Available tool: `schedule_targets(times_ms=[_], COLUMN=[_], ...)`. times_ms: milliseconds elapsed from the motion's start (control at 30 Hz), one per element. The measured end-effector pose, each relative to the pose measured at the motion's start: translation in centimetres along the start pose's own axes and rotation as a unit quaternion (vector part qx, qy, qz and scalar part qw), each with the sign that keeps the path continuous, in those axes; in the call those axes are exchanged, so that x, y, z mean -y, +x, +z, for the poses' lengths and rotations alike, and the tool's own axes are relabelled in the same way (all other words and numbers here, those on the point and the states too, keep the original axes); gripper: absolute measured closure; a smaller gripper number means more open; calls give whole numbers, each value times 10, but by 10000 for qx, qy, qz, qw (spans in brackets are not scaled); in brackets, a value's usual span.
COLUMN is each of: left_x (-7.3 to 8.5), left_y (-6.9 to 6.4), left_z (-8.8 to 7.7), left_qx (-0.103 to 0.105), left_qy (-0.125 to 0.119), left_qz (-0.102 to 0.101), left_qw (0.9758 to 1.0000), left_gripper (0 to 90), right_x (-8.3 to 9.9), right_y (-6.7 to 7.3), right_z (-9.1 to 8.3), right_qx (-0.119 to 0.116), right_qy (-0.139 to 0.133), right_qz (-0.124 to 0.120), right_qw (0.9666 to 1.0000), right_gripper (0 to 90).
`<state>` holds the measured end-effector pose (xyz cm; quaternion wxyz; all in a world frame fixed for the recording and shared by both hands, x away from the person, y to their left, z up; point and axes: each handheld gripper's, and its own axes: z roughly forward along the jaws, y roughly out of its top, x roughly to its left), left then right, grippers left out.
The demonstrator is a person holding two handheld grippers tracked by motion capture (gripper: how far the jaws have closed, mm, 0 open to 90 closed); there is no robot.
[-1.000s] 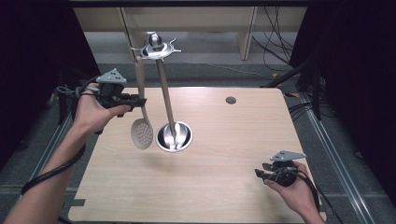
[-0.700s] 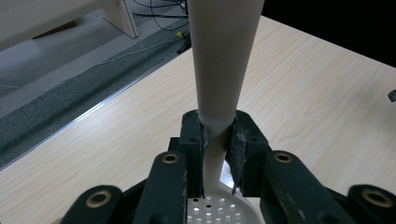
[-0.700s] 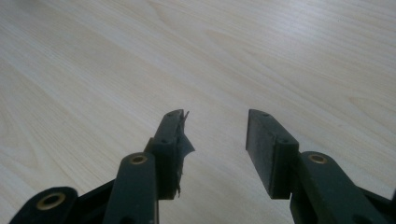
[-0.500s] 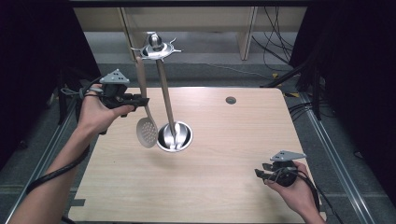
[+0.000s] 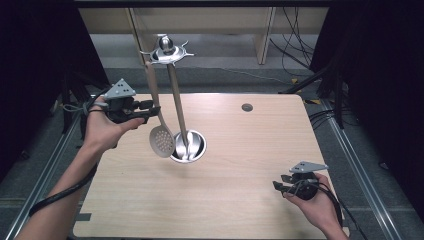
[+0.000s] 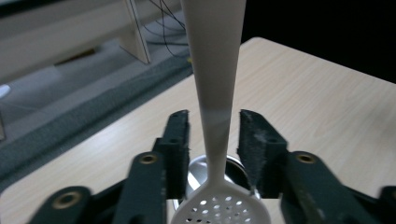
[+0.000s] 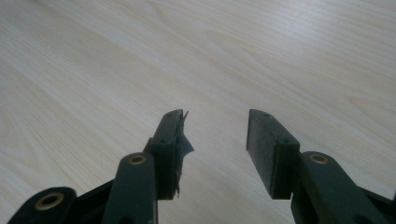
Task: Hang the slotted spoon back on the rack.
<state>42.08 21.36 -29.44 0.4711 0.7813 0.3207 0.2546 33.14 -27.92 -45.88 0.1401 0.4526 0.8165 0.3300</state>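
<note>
Nearest the camera in the high view, the right gripper (image 5: 281, 188) sits low over the table (image 5: 240, 200), held in the person's right hand (image 5: 312, 202), well apart from the steel stand base (image 5: 189, 146) and on its right, near side. In the right gripper view its jaws stand wide apart with bare wood grain between them. Further in, the round stand base rests on the table with its slim pole (image 5: 177, 107) rising to a hook crown (image 5: 167, 50). Just left of that base, the left gripper (image 5: 150, 109) is up off the table in the left hand (image 5: 102, 130). In the left gripper view, the pale slotted spoon (image 6: 215, 116) hangs between the jaws, a small gap showing on each side of its handle, so they are parted and not pinching it. The spoon's perforated bowl dangles just left of the base, its handle running up to the crown. Beyond the base, a small dark grommet (image 5: 247, 107) sits in the table's far side.
</note>
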Motion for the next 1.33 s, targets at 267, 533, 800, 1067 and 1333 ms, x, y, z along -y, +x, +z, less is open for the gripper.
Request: schedule_targets(times_ms=[267, 533, 800, 1067, 1333], left_x=[31, 73, 126, 193, 205], left_y=[-6, -9, -18, -35, -35], left_z=[-19, -39, -55, -41, -27], left_qx=[-90, -170, -505, -737, -445], left_qy=[-417, -588, -428, 86, 334], left_qz=[-137, -520, -817, -1103, -1010], left_qw=[9990, 9968, 9945, 9911, 9933], left_gripper=[396, 306, 303, 322, 314], right_x=[0, 0, 0, 1, 1], right_y=[-1, -1, -1, -1, -2], right_z=[0, 0, 0, 1, 1], right_qx=[43, 63, 67, 61, -74], right_qy=[-40, -77, -80, -93, -78], right_qz=[-68, -54, -71, -61, 143], right_qw=[10000, 9999, 9999, 9999, 9998], right_gripper=[551, 544, 541, 537, 526])
